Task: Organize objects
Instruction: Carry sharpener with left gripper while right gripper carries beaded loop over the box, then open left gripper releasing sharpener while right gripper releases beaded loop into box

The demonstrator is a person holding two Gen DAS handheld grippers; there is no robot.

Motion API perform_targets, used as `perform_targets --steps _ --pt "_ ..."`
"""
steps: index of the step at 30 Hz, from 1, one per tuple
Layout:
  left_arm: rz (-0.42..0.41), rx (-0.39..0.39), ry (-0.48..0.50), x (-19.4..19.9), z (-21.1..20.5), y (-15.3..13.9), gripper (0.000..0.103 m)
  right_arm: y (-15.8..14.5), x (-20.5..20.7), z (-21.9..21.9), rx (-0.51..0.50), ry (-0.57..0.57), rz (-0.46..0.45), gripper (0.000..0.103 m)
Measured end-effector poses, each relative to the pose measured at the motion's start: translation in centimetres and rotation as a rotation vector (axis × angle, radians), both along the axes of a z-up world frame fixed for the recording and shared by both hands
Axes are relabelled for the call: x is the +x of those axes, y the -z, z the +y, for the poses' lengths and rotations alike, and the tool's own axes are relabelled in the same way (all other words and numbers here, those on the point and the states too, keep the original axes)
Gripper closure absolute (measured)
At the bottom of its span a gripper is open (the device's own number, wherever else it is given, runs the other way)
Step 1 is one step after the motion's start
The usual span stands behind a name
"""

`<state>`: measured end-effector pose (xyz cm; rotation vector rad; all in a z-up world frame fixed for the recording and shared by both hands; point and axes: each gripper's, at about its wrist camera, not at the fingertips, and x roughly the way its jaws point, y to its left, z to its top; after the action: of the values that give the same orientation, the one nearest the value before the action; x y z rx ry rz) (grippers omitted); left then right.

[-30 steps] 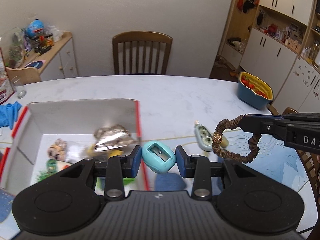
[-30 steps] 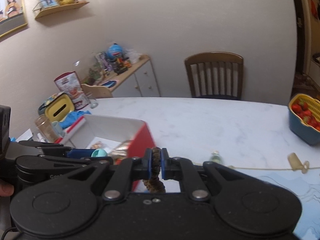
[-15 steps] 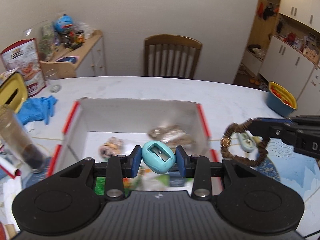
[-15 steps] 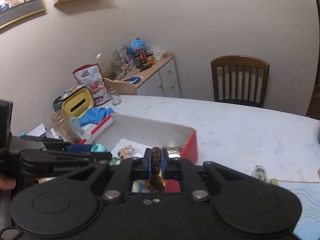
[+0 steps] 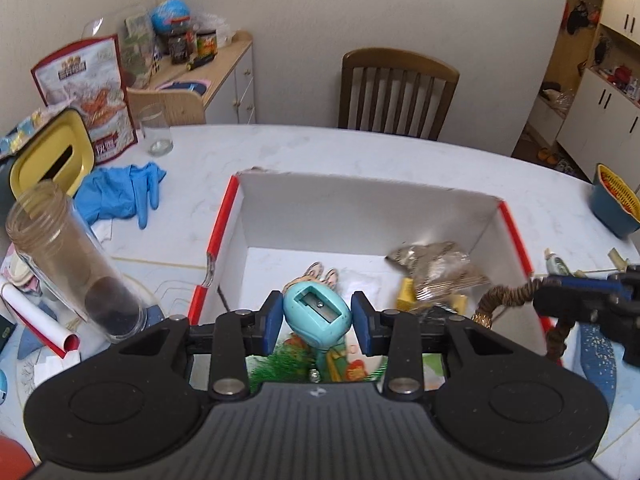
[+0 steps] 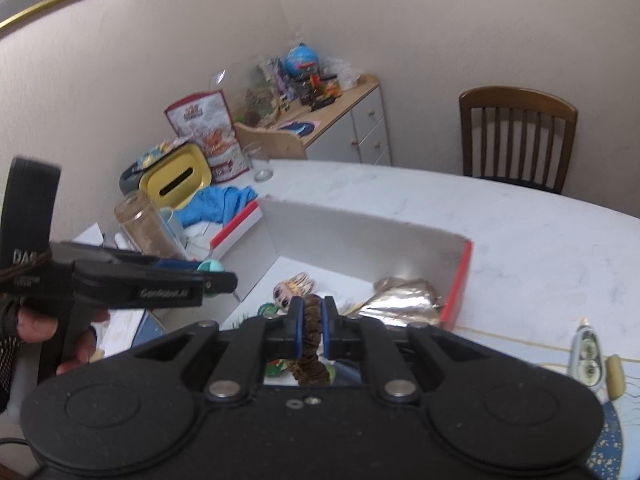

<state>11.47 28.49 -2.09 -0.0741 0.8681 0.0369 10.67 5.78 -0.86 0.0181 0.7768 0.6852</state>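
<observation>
My left gripper (image 5: 318,317) is shut on a teal egg-shaped pencil sharpener (image 5: 318,314) and holds it above the open white box with red edges (image 5: 360,208). My right gripper (image 6: 311,322) is shut on a brown scrunchie with a gold bead (image 6: 310,344); in the left wrist view the scrunchie (image 5: 504,296) hangs over the box's right wall. The box (image 6: 360,236) holds a crumpled silver wrapper (image 5: 436,264), a small figure sticker (image 5: 320,274) and colourful cards. The left gripper shows at the left of the right wrist view (image 6: 216,276).
Left of the box lie blue gloves (image 5: 120,192), a tilted glass jar (image 5: 76,272), a drinking glass (image 5: 156,132), a yellow tin (image 5: 48,156) and a snack bag (image 5: 88,92). A small tube (image 6: 586,354) lies right of the box. A blue basket (image 5: 614,204) stands far right. A chair (image 5: 396,92) stands behind.
Both grippers have moved left from beside the box to above its inside, each still holding its object. The box now fills the middle of both views.
</observation>
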Motion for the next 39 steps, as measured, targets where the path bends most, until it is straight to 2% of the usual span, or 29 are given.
perform_targets --steps 11,25,29,35,39 --pt "0.039 0.035 0.046 3.3 -0.7 2.1 0.067 3.0 0.3 3.7 -0.051 -0.066 0.063 0.095" --pt "0.125 0.071 0.142 6.6 -3.4 6.0 0.066 6.5 1.1 5.3 -0.168 -0.095 0.115 0.093" --pt "0.166 0.064 0.138 7.1 -3.3 6.8 0.066 6.9 1.2 5.2 -0.161 -0.094 0.126 0.085" --pt "0.207 0.059 0.144 7.4 -3.0 7.6 0.066 6.7 1.2 4.9 -0.151 -0.096 0.13 0.079" --pt "0.209 0.051 0.141 7.3 -3.0 7.7 0.066 6.4 1.0 4.6 -0.155 -0.093 0.113 0.067"
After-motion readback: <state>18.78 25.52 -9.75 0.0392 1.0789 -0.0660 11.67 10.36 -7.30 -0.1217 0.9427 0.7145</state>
